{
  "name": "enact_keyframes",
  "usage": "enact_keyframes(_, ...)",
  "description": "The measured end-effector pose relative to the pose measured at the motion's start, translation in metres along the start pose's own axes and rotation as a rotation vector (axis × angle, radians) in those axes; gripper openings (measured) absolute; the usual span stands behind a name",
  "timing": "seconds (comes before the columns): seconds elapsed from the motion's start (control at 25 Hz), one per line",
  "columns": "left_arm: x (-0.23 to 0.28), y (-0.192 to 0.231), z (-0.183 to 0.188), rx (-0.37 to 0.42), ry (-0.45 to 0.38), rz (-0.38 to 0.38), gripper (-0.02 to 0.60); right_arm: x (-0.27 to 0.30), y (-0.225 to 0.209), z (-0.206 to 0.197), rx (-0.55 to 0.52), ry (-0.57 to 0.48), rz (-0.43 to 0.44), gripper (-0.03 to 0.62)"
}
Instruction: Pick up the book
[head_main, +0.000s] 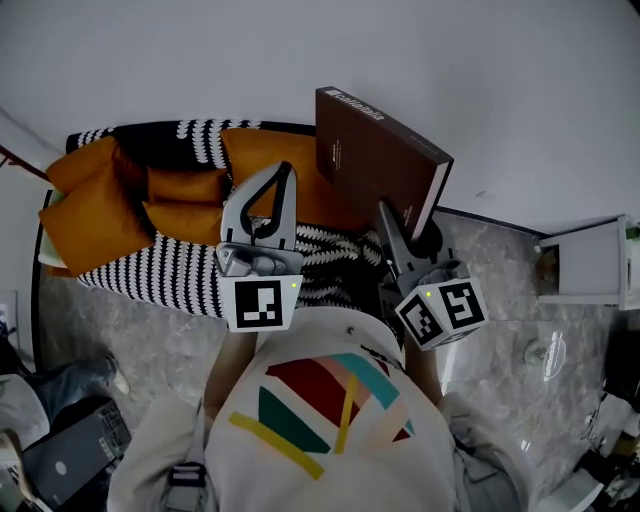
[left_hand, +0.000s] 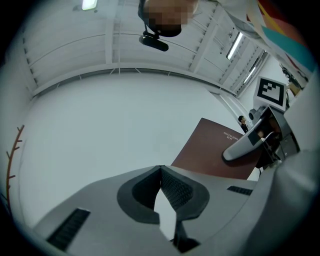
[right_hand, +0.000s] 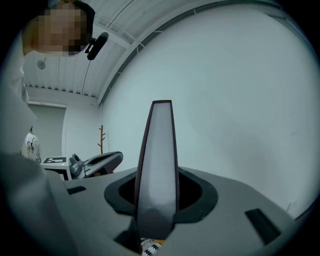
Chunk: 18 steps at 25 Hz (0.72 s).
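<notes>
In the head view a dark brown hardcover book (head_main: 375, 160) is held up in the air over the sofa, tilted, its lower corner between the fingers of my right gripper (head_main: 397, 218). The right gripper view shows the book's page edge (right_hand: 159, 165) standing upright, with my right gripper (right_hand: 157, 202) shut on it. My left gripper (head_main: 285, 172) is raised just left of the book, apart from it. Its pads meet at the tips and hold nothing (left_hand: 161, 172). In the left gripper view the book's cover (left_hand: 210, 150) shows, with the right gripper (left_hand: 250, 142) on it.
Below the grippers is a sofa with orange cushions (head_main: 95, 200) and a black-and-white striped blanket (head_main: 170, 270). A white side table (head_main: 590, 262) stands at the right on the marble floor. A coat stand (right_hand: 101, 137) is by the white wall. A dark bag (head_main: 70, 460) lies lower left.
</notes>
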<state>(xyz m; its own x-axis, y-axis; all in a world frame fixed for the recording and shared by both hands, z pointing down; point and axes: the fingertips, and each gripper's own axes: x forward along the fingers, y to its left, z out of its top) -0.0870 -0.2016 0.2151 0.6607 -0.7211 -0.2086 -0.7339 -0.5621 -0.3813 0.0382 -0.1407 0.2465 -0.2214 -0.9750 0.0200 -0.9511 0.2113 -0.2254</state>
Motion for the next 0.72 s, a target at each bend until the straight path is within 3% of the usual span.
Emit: enact_keyframes(0.72,-0.007,0.003,-0.018,-0.025,0.058,0.031,0.008,-0.001,0.005,-0.011,0.033,0.036,0.040,0.153)
